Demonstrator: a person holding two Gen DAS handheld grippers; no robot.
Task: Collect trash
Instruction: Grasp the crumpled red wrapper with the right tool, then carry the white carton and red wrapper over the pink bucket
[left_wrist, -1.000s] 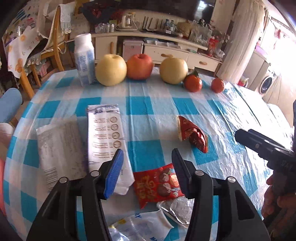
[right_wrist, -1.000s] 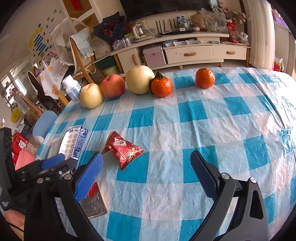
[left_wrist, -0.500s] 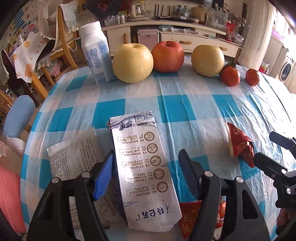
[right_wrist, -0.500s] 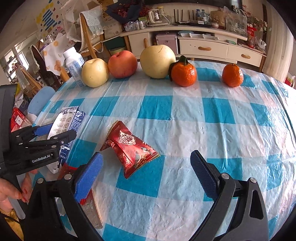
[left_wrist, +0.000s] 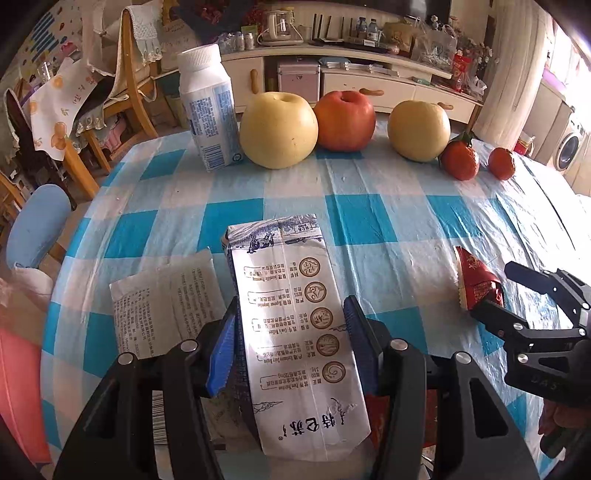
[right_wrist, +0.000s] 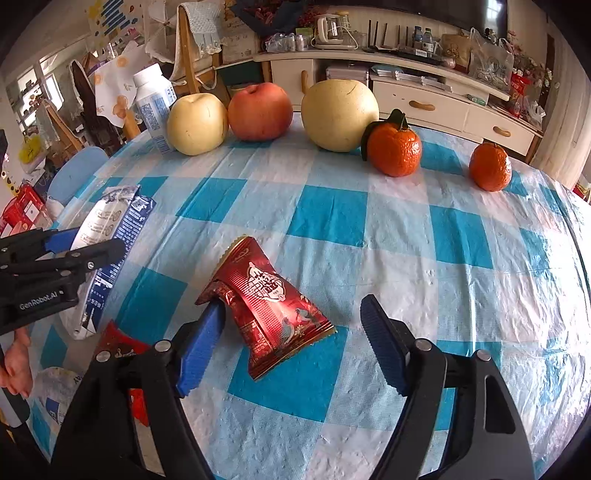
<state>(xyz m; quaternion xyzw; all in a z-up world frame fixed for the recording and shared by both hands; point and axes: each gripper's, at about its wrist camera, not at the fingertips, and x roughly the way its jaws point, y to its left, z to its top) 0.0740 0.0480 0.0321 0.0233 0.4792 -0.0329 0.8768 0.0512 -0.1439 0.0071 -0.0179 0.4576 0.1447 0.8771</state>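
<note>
Left tongs (left_wrist: 290, 334): closing, angled down over the near edge of the desk; a flattened milk carton lies between the blue pads, which sit at its two long edges. Whether they already press on it I cannot tell.
Milk carton (left_wrist: 295, 325): white with brown round emblems and dark print, flat on the cloth, its far end pointing toward the fruit.
Paper wrapper (left_wrist: 166, 299): white, crumpled, printed with fine text, just left of the carton and partly under the left pad.
Right tongs (right_wrist: 291, 339): closing around a red snack bag; the left pad touches its crumpled end, the right pad stands clear of it.
Red snack bag (right_wrist: 266, 302): shiny, creased, lying on a blue square, its wider end toward the tongs.
Second red wrapper (right_wrist: 122, 345): near left, partly hidden behind the right tongs' arm.
Desk (right_wrist: 424, 258): covered with a blue and white checked plastic cloth.
Far edge: a white bottle (left_wrist: 207, 107), a yellow pear (left_wrist: 279, 129), a red apple (left_wrist: 345, 120), another pear (left_wrist: 419, 131) and two tangerines (left_wrist: 460, 160) in a row.
</note>
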